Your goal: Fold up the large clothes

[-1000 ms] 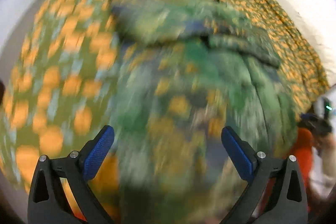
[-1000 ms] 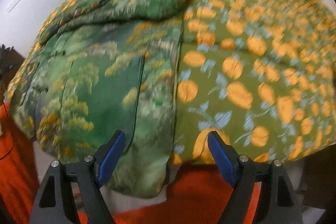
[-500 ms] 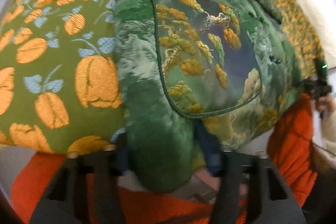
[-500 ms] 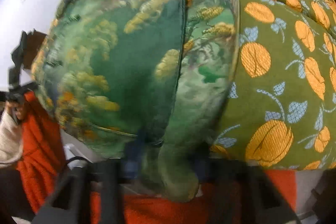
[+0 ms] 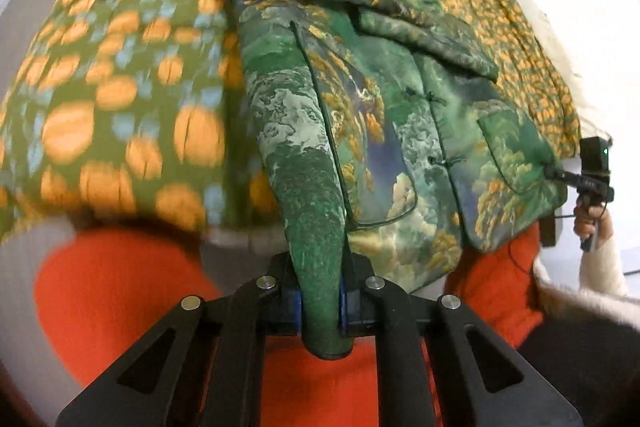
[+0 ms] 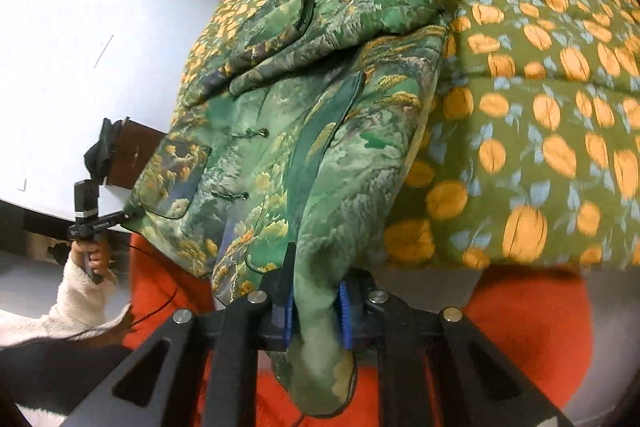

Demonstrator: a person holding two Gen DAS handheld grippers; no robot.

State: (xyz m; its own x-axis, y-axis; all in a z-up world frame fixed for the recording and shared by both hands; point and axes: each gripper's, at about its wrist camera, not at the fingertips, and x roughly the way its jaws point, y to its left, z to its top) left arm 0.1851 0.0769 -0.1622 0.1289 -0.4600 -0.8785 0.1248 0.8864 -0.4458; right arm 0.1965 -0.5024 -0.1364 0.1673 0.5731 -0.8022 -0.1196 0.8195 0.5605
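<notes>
Grippers left [image 5: 320, 307] and right [image 6: 316, 311] each pinch a hem corner of the green jacket [image 5: 380, 115]

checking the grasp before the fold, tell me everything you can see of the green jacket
The green jacket is padded-looking fabric printed with green, gold and blue landscape scenes, with knot buttons and patch pockets. It lies front up on the orange-patterned bedspread, sleeves folded across its upper part. Its two near hem corners are pinched in the left gripper and right gripper.
</notes>
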